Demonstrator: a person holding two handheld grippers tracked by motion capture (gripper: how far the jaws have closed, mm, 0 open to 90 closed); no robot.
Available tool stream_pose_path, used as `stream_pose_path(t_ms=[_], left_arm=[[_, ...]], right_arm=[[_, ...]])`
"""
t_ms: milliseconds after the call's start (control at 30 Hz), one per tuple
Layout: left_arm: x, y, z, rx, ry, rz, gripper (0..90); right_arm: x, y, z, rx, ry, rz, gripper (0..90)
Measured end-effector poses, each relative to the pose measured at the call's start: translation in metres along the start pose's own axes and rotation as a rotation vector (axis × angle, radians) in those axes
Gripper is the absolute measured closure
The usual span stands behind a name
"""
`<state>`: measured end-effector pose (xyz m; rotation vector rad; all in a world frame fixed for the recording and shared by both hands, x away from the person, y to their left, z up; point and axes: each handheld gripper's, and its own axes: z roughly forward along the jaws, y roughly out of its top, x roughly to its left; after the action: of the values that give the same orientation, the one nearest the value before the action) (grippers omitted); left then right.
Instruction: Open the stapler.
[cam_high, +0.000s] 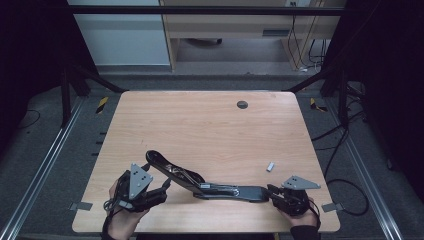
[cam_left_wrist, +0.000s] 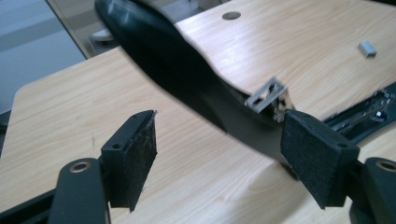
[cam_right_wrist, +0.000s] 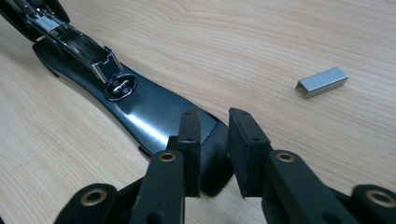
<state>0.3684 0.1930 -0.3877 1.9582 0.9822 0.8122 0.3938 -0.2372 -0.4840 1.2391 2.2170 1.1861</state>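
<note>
Stapler (cam_high: 200, 181), black, lies swung fully open near the tabletop's (cam_high: 210, 125) front edge, its upper arm angled toward the front left corner. Left gripper (cam_high: 162, 189): jaws spread wide, flanking the upper arm, pads clear of it. Right gripper (cam_high: 270, 192): jaws slightly parted over the base's end; contact cannot be determined. Staple strip (cam_high: 270, 166) lies near the right edge.

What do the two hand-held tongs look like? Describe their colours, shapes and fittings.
Both the left tongs and right tongs are black, each topped by a grey three-cornered plate with small holes. Their jaws are flat rectangular blocks faced with rough dark pads, with brass-ringed holes on the arms behind. A dark sleeve covers the right wrist.
</note>
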Motion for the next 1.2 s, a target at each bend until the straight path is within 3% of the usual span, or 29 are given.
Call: stream_pose_path(t_ms=[200,367,600,700,900,1200], left_arm=[[0.008,-0.023,0.001,0.049,0.019,-0.004,26.0],[0.019,-0.042,0.012,0.104,0.028,-0.037,26.9],[0.028,-0.059,0.027,0.121,0.051,-0.049,28.2],[0.032,-0.065,0.032,0.121,0.054,-0.051,28.9],[0.038,-0.072,0.037,0.126,0.047,-0.092,29.1],[0.039,-0.074,0.042,0.147,0.05,-0.073,28.9]], right_arm=[[-0.002,0.0,-0.002,-0.005,-0.026,0.0,67.8],[-0.003,0.0,-0.001,0.002,-0.055,0.003,65.1],[-0.008,0.002,-0.003,0.004,-0.099,0.025,62.5],[-0.012,0.003,-0.003,0.003,-0.118,0.029,61.0],[-0.018,0.005,-0.001,0.016,-0.146,0.055,56.7],[-0.024,0.012,0.008,0.032,-0.191,0.056,51.7]])
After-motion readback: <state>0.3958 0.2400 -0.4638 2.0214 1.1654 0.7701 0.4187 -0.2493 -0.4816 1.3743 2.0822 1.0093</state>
